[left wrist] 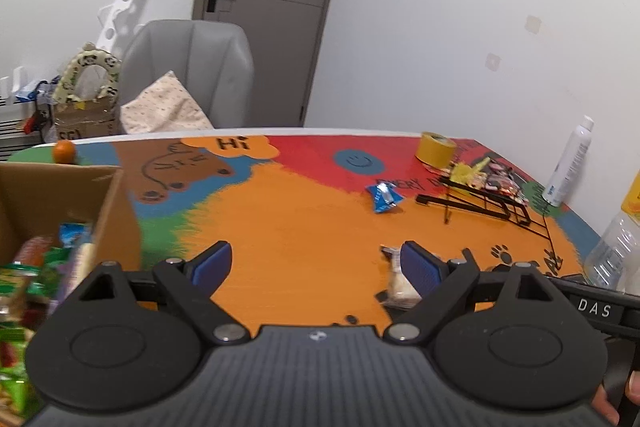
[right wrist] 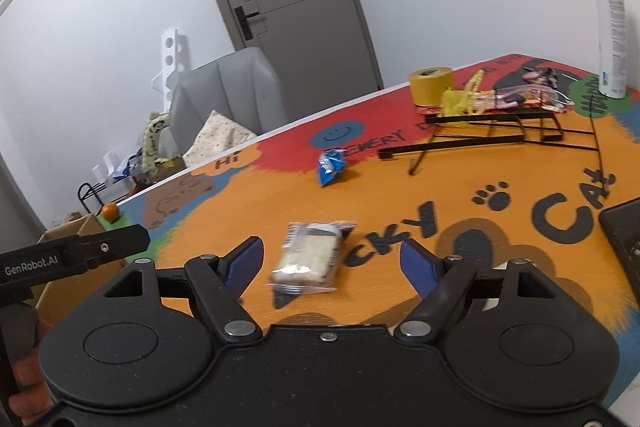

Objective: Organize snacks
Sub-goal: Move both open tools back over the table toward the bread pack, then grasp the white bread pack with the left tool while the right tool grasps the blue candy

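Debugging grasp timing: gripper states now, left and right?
Left gripper: open, holding nothing.
Right gripper: open, empty; the clear-wrapped snack lies on the table between its jaws, not pinched.

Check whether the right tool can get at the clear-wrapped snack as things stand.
Probably yes. The right tool is open, the snack lies flat on the table just ahead between its fingers, and nothing blocks it.

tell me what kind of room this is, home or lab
Most likely a room in a home, not a lab: a grey armchair with a cushion sits behind the table, which wears a colourful cartoon cover, a plain interior door stands closed, and snack packets fill a cardboard box.
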A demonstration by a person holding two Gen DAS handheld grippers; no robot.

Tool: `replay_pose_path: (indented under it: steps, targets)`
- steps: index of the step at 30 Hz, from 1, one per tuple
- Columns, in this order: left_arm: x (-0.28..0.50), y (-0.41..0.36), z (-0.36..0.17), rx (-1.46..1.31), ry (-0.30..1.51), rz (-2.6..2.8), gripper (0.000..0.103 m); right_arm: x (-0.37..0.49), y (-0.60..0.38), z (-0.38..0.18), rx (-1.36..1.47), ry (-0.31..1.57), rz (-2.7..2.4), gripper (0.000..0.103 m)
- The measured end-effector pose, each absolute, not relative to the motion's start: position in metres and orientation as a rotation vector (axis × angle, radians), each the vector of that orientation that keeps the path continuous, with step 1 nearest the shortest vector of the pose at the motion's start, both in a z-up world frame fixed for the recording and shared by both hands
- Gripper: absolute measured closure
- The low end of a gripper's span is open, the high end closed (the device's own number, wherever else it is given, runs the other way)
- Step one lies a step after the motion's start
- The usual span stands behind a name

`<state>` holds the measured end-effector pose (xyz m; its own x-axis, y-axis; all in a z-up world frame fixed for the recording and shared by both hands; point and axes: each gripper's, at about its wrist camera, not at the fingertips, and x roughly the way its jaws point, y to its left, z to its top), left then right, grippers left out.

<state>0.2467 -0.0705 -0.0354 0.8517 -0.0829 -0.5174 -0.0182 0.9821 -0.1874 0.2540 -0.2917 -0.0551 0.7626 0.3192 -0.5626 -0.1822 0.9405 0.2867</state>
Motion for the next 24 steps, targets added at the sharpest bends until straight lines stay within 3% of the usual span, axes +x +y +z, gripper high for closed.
replay_pose_path:
  steps: [24]
  targets:
    - [0.320, -0.162, -0.083, -0.092, 0.675, -0.134, 0.013, 0.298, -0.353, -0.086, 0.292, 0.684, 0.223, 0.026]
